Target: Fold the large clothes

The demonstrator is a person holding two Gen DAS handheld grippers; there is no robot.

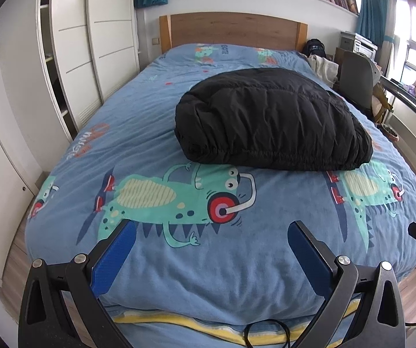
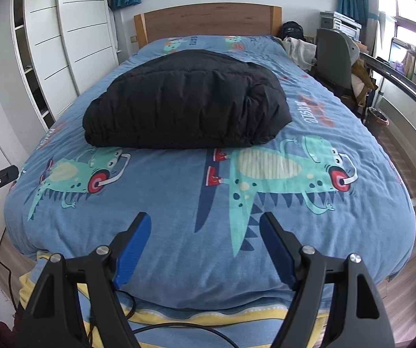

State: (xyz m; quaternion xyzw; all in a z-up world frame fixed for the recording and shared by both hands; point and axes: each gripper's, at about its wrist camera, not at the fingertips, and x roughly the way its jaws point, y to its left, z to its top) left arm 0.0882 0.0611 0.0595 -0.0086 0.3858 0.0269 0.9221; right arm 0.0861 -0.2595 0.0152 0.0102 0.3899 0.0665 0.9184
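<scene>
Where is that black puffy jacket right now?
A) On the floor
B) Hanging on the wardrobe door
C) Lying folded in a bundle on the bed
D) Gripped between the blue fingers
C: the black jacket lies bundled on the blue bedspread, clear of both open grippers, left gripper and right gripper.

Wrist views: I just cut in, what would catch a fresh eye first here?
The black puffy jacket sits as a folded bundle mid-bed, on a blue duvet printed with green monsters in red headphones. Both grippers are open and empty, apart from the jacket: the left gripper and the right gripper hang over the foot of the bed. Behind stand a wooden headboard and white wardrobes on the left.
</scene>
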